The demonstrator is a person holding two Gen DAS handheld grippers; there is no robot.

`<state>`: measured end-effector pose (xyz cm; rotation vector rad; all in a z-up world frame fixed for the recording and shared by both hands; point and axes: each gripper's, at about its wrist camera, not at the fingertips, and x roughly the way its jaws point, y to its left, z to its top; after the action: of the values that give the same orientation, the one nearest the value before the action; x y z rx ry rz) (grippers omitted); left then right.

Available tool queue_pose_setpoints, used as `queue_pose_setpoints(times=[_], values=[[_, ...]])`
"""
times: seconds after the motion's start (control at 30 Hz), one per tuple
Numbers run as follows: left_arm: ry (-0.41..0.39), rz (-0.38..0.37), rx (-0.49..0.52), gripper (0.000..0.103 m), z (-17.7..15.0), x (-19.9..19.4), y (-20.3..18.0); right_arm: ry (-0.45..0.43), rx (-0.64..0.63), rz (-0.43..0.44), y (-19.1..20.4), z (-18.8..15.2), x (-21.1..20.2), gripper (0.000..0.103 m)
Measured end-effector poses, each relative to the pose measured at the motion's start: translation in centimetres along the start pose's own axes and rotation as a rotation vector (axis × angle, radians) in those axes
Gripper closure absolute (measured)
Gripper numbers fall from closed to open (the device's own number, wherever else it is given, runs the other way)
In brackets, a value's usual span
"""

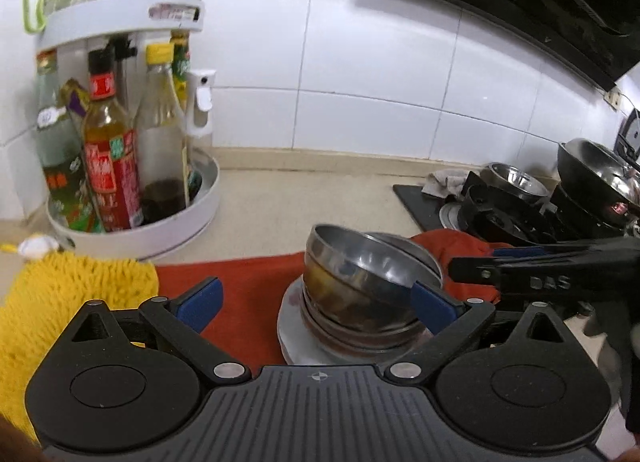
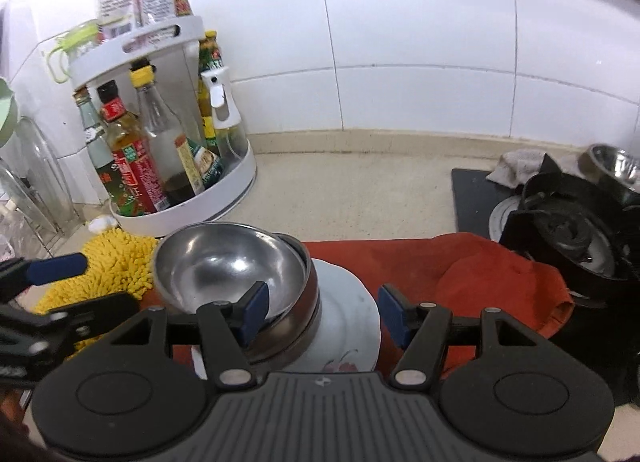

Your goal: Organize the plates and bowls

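Observation:
A stack of steel bowls (image 1: 360, 294) stands on a white plate (image 1: 296, 342) on a red cloth (image 1: 248, 294). The top bowl (image 2: 228, 266) sits tilted in the stack. My left gripper (image 1: 316, 304) is open, its right pad at the stack's right side. My right gripper (image 2: 324, 314) is open, its left pad against the near rim of the top bowl, its right pad over the plate (image 2: 348, 326). The right gripper also shows in the left wrist view (image 1: 540, 266), coming in from the right.
A white two-tier rack of sauce bottles (image 1: 120, 166) stands back left by the tiled wall. A yellow mop-like mat (image 1: 68, 302) lies left of the red cloth. A gas hob (image 2: 568, 230) with a steel bowl (image 2: 612, 162) and a wok (image 1: 596, 170) is on the right.

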<state>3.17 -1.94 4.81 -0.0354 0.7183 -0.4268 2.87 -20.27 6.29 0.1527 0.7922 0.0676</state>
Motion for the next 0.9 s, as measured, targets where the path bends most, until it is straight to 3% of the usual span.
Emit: queue_pose_setpoints(times=[0.37,0.53,0.9], values=[[0.049,0.131,-0.04,0.0,-1.9,0.0,-0.6,-0.072,0.012,-0.028,1.6,-2.7,-3.5,0.042],[0.097,0.148,-0.052,0.0,-2.6,0.2,-1.2,-0.051,0.034,-0.039,1.8,-3.8,-4.0,0.04],[0.104,0.182,-0.055,0.0,-3.1,-0.2,-2.0,-0.033,0.057,-0.062,1.5,-5.1,-4.4,0.038]])
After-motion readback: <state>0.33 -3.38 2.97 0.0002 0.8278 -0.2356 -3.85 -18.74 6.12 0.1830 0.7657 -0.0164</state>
